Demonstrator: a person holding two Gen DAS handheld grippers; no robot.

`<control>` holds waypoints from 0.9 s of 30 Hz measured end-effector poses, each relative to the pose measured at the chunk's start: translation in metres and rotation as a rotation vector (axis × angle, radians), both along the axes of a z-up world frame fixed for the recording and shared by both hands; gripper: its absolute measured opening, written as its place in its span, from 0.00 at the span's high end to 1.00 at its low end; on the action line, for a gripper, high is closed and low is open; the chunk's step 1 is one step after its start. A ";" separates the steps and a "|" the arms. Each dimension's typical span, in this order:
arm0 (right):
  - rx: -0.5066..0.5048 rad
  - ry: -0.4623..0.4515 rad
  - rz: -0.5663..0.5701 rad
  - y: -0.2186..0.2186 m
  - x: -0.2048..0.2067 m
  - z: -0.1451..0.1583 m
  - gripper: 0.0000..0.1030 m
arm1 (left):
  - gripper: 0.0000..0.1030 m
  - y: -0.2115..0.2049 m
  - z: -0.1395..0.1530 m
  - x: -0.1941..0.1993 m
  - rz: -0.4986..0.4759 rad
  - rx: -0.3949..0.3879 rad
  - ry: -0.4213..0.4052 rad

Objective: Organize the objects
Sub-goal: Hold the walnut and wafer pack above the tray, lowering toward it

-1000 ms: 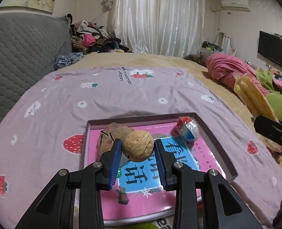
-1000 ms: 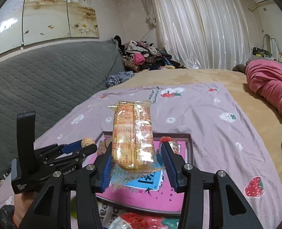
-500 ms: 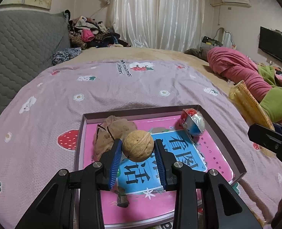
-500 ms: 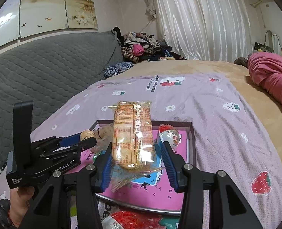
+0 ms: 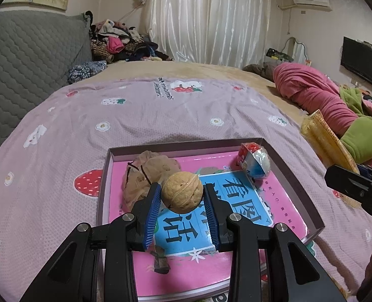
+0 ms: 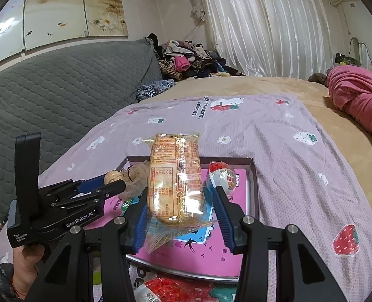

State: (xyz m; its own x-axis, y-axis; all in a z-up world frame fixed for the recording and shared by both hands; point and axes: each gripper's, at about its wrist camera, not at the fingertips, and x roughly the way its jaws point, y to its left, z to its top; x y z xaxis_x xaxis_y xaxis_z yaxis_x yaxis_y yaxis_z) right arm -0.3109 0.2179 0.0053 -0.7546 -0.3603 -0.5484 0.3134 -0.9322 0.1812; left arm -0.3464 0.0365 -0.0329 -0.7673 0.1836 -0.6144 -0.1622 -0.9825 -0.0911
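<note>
My left gripper is shut on a tan walnut and holds it above a shallow box with a pink and blue book cover as its floor. In the box lie a beige mesh pouch at the far left and a red, white and blue wrapped ball at the far right. My right gripper is shut on a long yellow cracker packet, held over the same box. The left gripper with the walnut shows at the left of the right wrist view.
The box rests on a lilac strawberry-print sheet on a bed. A grey quilted headboard is at the left, a clothes pile at the back, pink and green bedding at the right. A red-topped item lies near the box's front edge.
Both grippers have moved slightly forward over the box, each still holding its object. The box looks nearer and larger in both views.
</note>
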 end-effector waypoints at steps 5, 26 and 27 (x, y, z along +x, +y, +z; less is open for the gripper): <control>0.011 0.001 0.004 -0.004 -0.001 -0.001 0.53 | 0.65 -0.001 0.000 -0.002 0.007 0.006 0.005; 0.042 -0.068 -0.014 -0.003 -0.018 -0.022 0.53 | 0.65 -0.004 -0.013 -0.009 0.010 -0.001 -0.040; 0.043 -0.067 -0.015 -0.004 -0.018 -0.022 0.53 | 0.65 -0.004 -0.014 -0.009 0.008 -0.002 -0.043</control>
